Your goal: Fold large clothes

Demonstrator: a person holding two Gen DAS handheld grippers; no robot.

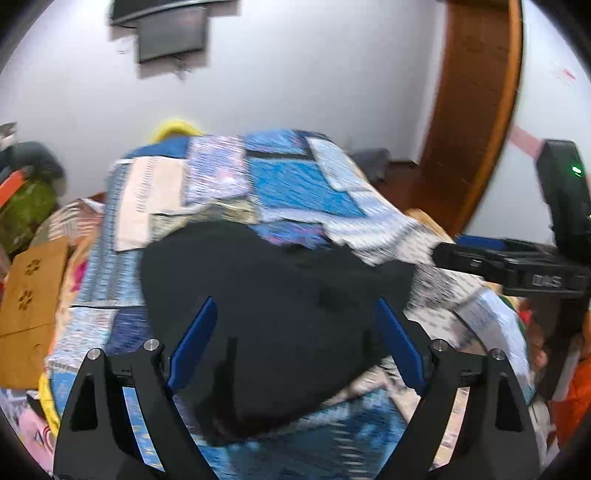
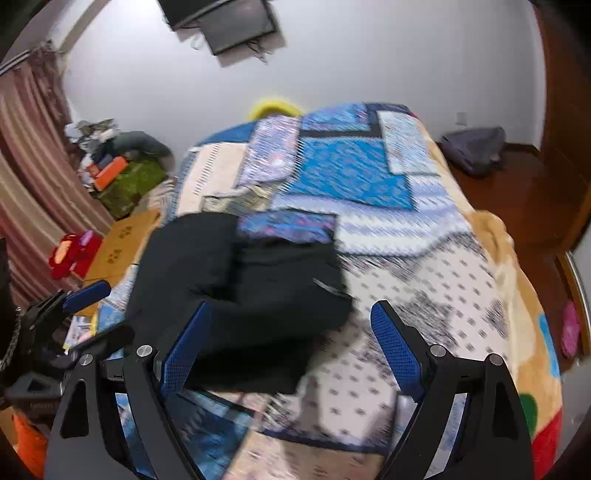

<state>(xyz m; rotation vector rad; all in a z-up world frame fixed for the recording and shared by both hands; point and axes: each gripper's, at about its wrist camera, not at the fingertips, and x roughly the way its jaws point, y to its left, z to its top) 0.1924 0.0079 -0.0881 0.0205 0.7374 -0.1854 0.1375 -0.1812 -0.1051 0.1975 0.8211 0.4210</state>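
At frame centre, black garment (image 1: 273,317) lies folded compactly on quilt (image 1: 303,184); left gripper (image 1: 295,343) and right gripper (image 2: 291,343) spread, empty; folding looks nearly complete.

Matt black cloth garment (image 1: 273,314) lies on a soft patchwork quilt (image 1: 306,184).

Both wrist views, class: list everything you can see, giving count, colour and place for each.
garment: one, black, bunched on the bed's near half
quilt: one, blue and white patchwork, covering the bed
screen: one, dark, on the white wall
curtain: one, pink striped, far left
cardboard box: one, brown, beside the bed
bag: one, grey, on the wooden floor
left gripper: open, blue pads, over the garment
right gripper: open, blue pads, holding nothing
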